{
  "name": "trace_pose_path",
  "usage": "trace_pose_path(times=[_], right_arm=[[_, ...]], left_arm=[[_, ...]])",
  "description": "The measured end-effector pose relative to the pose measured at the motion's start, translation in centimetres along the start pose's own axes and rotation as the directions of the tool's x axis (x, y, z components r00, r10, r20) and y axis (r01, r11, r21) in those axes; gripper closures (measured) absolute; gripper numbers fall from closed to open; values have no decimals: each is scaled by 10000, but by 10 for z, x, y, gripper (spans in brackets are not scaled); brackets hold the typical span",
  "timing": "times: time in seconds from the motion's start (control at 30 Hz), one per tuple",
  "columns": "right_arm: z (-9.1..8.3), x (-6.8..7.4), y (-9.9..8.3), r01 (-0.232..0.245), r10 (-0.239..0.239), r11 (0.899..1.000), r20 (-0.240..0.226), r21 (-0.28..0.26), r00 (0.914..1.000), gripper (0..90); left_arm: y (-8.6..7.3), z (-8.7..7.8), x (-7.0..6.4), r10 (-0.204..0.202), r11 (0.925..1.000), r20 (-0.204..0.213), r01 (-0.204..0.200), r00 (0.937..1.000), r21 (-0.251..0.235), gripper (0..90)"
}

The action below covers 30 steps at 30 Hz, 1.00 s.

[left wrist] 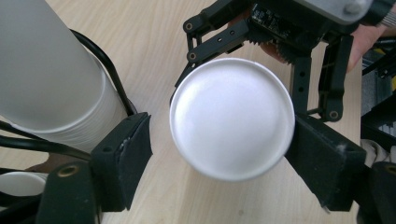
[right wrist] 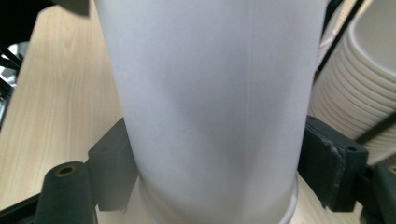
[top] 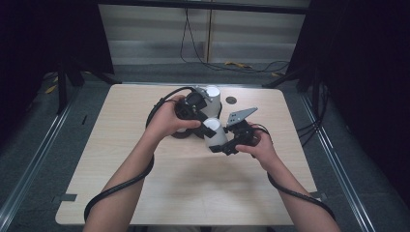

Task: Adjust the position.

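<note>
A single white paper cup [top: 214, 134] lies tilted above the middle of the table, its flat base [left wrist: 232, 116] turned toward my left gripper. My right gripper [top: 226, 143] is shut on this cup's side wall [right wrist: 210, 93], one pad pressed on each side. My left gripper [top: 196, 109] is open with its jaws astride the cup's base; the right pad [left wrist: 327, 161] is at the cup's edge and the left pad [left wrist: 123, 158] stands off with a gap. A tall stack of white cups [top: 212, 95] stands just behind, seen up close in both gripper views [left wrist: 46, 70] [right wrist: 355, 88].
The wooden table [top: 145, 193] has bare room toward the front and sides. A small dark round disc [top: 231, 100] lies at the back, right of the stack. Black cables [top: 116, 191] trail from both grippers along the forearms. Dark floor and rails surround the table.
</note>
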State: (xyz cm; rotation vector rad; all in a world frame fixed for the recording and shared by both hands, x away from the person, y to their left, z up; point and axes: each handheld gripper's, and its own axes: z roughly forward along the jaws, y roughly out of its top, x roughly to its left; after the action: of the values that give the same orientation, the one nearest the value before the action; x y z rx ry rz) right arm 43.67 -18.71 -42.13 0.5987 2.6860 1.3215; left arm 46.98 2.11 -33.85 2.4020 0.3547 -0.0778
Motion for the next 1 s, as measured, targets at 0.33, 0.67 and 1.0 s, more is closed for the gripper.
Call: trace_pose_path(times=[0.33, 0.67, 1.0], right_arm=[[-6, -4, -1, 147, -152, 9989, 109, 446, 9998, 214], [-7, -5, 3, 552, -565, 9940, 109, 941, 9983, 215], [-8, -6, 5, 828, -857, 9861, 140, 1438, 9962, 215]], left_arm=[[-10, -3, 1, 3, 9997, -395, 6, 9992, 225, 202], [-22, -3, 3, -108, 9984, -450, 133, 9989, 546, 219], [-30, -1, 2, -156, 9963, -541, 201, 9984, 841, 227]])
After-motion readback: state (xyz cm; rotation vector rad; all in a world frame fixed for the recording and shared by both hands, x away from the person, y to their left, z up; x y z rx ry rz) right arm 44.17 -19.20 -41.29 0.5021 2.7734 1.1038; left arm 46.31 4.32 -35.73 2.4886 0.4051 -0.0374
